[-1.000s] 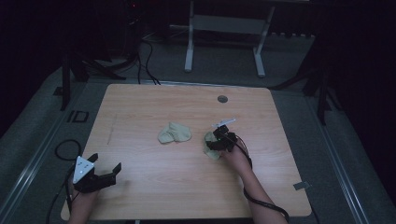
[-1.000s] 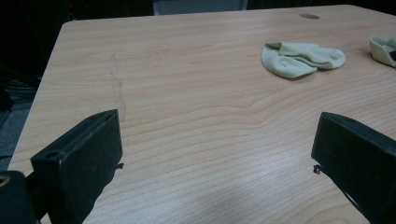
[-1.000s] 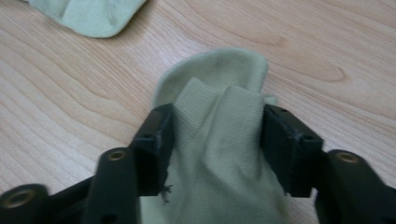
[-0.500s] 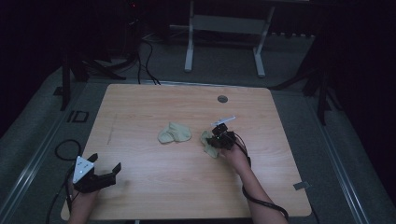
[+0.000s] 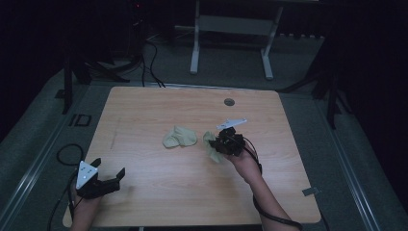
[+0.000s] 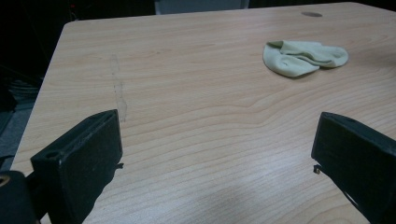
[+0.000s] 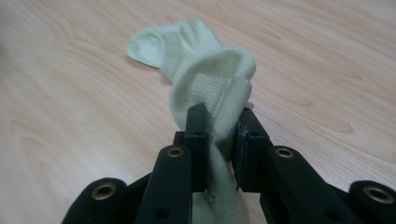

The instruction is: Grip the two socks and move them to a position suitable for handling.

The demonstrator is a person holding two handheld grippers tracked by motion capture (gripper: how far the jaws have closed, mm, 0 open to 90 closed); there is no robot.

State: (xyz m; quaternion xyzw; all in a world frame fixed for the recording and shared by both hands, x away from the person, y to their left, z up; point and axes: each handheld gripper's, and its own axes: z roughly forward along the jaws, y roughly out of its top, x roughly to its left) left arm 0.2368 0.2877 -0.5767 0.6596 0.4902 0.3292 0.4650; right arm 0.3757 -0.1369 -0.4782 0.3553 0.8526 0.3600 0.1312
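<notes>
- Jaws of the left gripper [image 5: 107, 176] spread wide with nothing between them, resting low near the front-left corner of the tabletop [image 5: 144, 110]; in the left gripper view, bare wood between the two black jaws.
- Lying near the tabletop's middle: a pale green sock [image 5: 180, 137], crumpled flat, well apart from the left gripper and just beside the right one; also seen far ahead in the left gripper view [image 6: 303, 57].
- Farther right: jaws of the right gripper [image 5: 217, 143], having just been closing, now pinching a second pale green sock [image 7: 205, 88] by its ribbed cuff; fabric bunched between the jaws, toe end trailing down toward the wood.
- In the high view, held sock [image 5: 210, 146] hanging at the gripper's left side, apparently lifted partly off the surface.
- Step in hand, by judgement: picking up one sock, likely to pair it with the other.
- Next move likely calls for carrying the pinched sock left over its mate, keeping the grip firm, and bringing the idle left gripper in to help straighten or align.
</notes>
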